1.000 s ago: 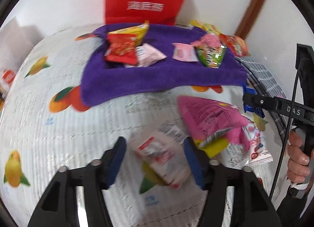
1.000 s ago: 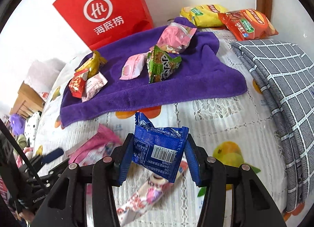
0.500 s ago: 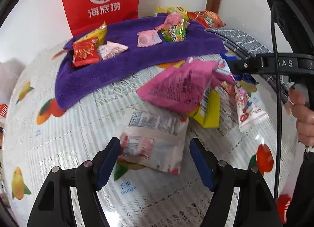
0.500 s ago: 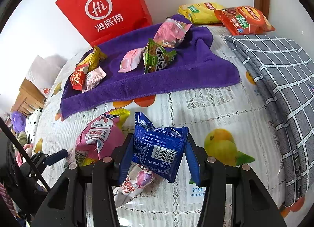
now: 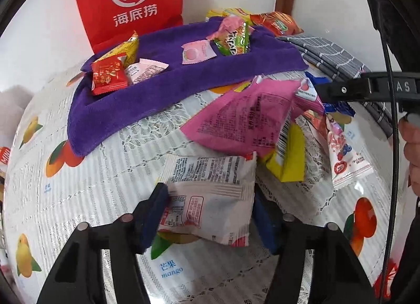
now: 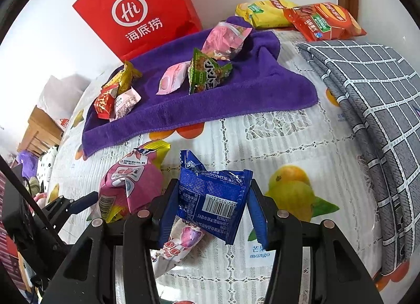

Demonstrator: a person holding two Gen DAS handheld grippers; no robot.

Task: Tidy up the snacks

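Note:
My left gripper (image 5: 210, 214) has its jaws around a white snack packet (image 5: 210, 199) that lies on the tablecloth; both pads touch its edges. My right gripper (image 6: 212, 204) is shut on a blue snack packet (image 6: 212, 196), held above the cloth. A purple towel (image 5: 168, 86) (image 6: 236, 101) lies at the back with several small snacks on it. A pink bag (image 5: 252, 117) (image 6: 128, 185), a yellow packet (image 5: 291, 162) and a pink-white candy stick (image 5: 344, 154) (image 6: 178, 246) lie between the grippers.
A red paper bag (image 5: 128, 2) (image 6: 136, 12) stands against the wall behind the towel. Yellow and orange chip bags (image 6: 296, 15) lie at the back right. A folded grey checked cloth (image 6: 380, 109) covers the right side. The tablecloth (image 6: 288, 141) has fruit prints.
My left gripper has moved forward onto the white packet and its jaws have closed in to its edges. My right gripper has held the blue packet almost still.

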